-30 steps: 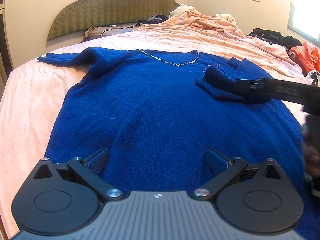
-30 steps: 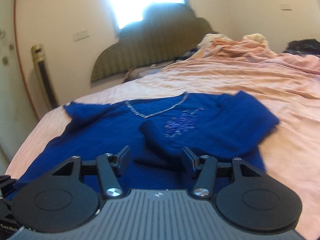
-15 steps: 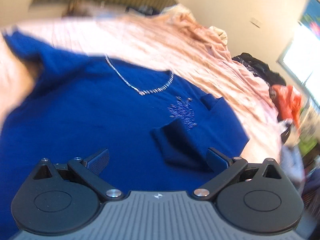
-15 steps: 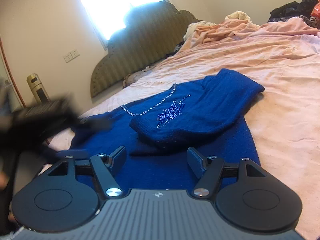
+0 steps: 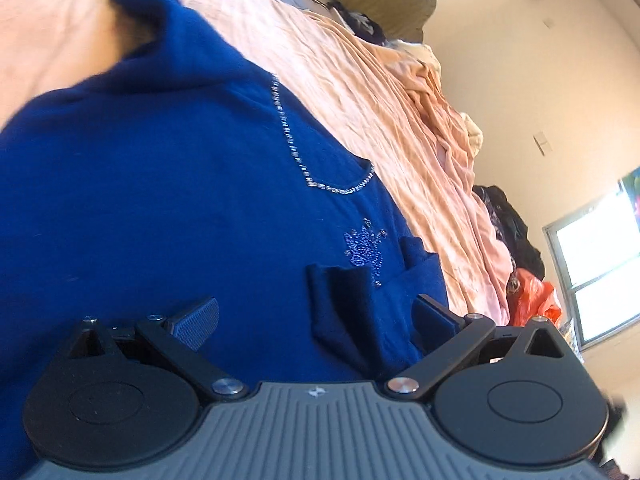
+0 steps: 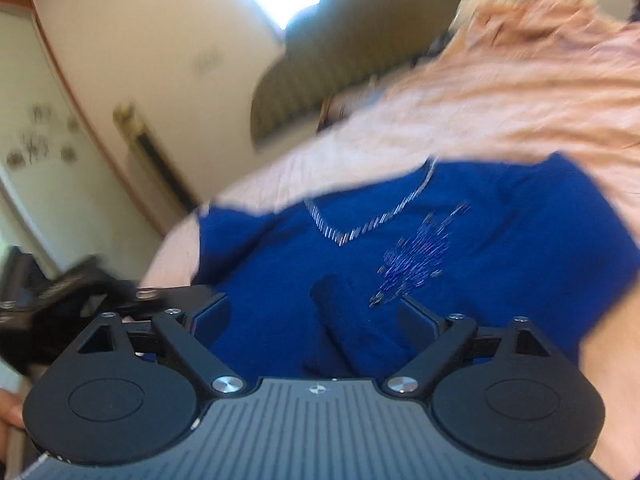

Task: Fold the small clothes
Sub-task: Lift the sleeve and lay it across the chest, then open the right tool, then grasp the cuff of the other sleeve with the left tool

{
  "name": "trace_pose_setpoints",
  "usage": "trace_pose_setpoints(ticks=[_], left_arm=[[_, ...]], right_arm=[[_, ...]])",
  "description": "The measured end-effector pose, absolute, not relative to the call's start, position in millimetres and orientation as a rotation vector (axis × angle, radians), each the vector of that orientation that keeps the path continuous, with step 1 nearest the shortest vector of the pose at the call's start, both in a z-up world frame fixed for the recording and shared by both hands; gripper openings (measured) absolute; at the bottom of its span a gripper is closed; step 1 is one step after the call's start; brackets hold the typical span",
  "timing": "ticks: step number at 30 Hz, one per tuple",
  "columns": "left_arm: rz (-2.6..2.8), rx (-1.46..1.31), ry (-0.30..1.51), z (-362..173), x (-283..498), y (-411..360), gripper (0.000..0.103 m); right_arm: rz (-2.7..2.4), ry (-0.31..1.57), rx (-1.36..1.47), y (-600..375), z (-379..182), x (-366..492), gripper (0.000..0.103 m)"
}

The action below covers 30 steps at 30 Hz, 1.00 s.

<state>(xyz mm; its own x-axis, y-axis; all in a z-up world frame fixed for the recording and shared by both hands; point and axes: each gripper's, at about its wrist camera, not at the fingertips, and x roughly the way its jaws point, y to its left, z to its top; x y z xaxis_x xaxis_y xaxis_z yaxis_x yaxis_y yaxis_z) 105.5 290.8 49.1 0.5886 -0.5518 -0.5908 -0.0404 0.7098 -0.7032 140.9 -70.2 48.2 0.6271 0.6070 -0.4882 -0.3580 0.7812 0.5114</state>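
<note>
One sleeve (image 5: 352,312) lies folded across the blue sweater (image 5: 160,200) between my spread, empty left fingers (image 5: 196,320); right fingers (image 6: 212,316) also spread; next, I reckon, grab the far sleeve (image 5: 132,4)

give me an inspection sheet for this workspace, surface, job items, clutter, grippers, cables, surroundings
Surface: bed with a wrinkled peach sheet.
Job's things: blue sweater lying flat, one sleeve folded across the chest beside the beaded motif.
Clutter: dark clothes and an orange bag at the bed's far side.
Grippers: left gripper open, empty; right gripper open, empty.
Cables: nothing seen.
Surroundings: padded headboard, bright window, cream walls.
</note>
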Motion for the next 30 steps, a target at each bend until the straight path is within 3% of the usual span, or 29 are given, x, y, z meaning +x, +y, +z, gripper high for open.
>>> trace_pose_setpoints(ticks=[2, 3, 5, 7, 9, 22, 30], left_arm=[[-0.342, -0.741, 0.902, 53.5, 99.9, 299.4, 0.103], [-0.349, -0.732, 0.893, 56.3, 97.5, 302.9, 0.103], [-0.367, -0.705, 0.871, 64.2, 90.0, 311.0, 0.103], [-0.400, -0.686, 0.847, 70.5, 82.8, 316.5, 0.103], [-0.441, -0.674, 0.837, 72.0, 81.4, 313.9, 0.103], [-0.427, -0.694, 1.130, 33.9, 169.8, 221.5, 0.103], [-0.435, -0.815, 1.120, 49.1, 167.7, 234.2, 0.103]], right_arm=[[0.708, 0.826, 0.360, -55.0, 44.0, 145.5, 0.081], [0.750, 0.839, 0.353, -51.9, 45.6, 137.1, 0.076], [0.842, 0.779, 0.320, -52.3, 56.0, 98.9, 0.075], [0.943, 0.700, 0.299, -58.7, 62.8, 58.1, 0.085], [0.932, 0.681, 0.304, -68.3, 62.4, 33.4, 0.088], [0.605, 0.709, 0.633, -122.0, 30.8, -1.8, 0.086], [0.624, 0.696, 0.579, -112.6, 18.7, -11.4, 0.088]])
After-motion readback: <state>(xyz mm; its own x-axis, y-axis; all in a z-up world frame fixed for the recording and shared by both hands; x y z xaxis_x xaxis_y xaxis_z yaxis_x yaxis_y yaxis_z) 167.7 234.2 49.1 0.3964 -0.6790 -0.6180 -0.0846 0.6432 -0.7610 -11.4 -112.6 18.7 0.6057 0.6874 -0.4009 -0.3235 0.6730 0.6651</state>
